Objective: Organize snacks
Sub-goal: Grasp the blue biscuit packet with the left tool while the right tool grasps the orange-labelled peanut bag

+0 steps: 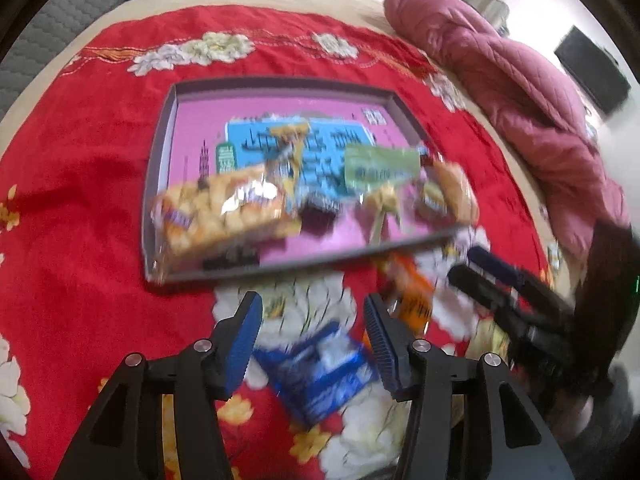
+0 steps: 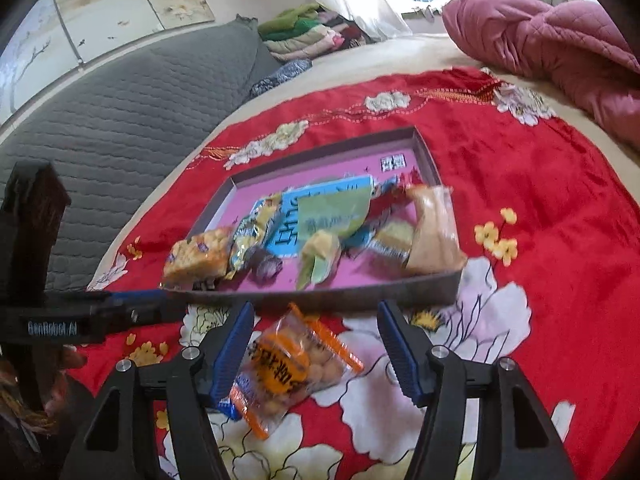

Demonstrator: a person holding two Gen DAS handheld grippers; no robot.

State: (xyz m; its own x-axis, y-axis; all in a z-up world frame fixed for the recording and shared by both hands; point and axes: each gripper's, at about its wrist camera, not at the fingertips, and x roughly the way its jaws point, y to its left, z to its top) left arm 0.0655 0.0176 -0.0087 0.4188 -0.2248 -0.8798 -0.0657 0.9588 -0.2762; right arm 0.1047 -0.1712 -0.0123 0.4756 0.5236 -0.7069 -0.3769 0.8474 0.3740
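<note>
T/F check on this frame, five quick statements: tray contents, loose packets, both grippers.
1. Several snack packets already lie in the tray. True.
2. The orange packet is inside the tray. False: it lies on the red floral cloth, in front of the tray's near wall.
3. The left gripper is clamped on the blue packet. False: its jaws stand apart with nothing pressed between the pads; the blue packet lies on the cloth below them.
4. The right gripper is open over the orange packet. True.
5. The tray's floor is green. False: it is pink with a blue printed panel.
</note>
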